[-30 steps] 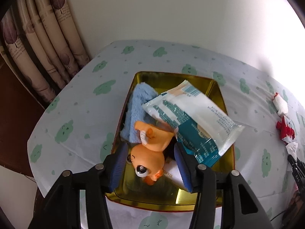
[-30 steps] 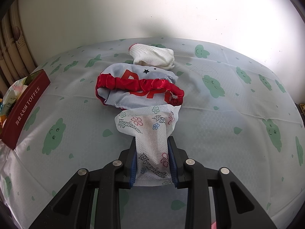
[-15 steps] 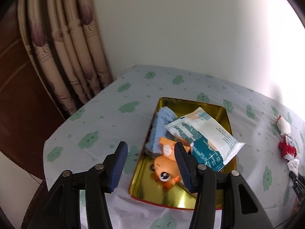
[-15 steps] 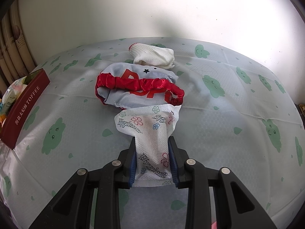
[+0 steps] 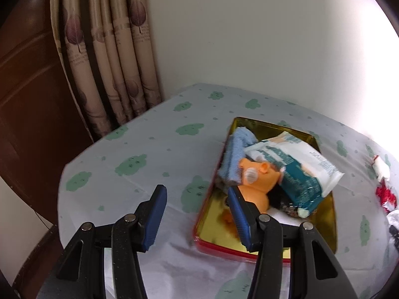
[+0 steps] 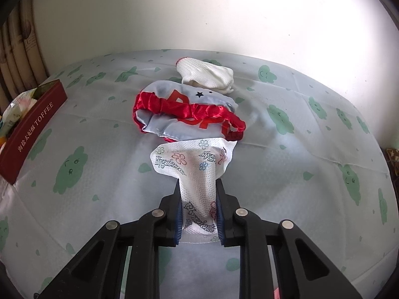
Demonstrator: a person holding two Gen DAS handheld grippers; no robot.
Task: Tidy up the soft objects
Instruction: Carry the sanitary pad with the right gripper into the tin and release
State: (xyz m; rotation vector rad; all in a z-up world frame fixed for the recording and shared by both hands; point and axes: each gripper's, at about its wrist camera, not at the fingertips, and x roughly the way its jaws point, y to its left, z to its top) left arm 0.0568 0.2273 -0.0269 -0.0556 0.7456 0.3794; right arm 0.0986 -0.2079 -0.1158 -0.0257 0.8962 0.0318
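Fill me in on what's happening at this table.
A person with a handheld gripper in each hand is sorting soft things. The right gripper is shut on a white flower-printed cloth lying by a red-trimmed satin piece and a white glove. The left gripper is open and empty, near the gold tin holding an orange toy, a blue cloth and a wipes pack.

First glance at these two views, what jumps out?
The right gripper shut on a flower-printed white cloth, with a red-trimmed satin cap just beyond it. In the left view, a gold tin heaped with an orange toy, wipes pack and blue towel; the left gripper hangs open beside it.
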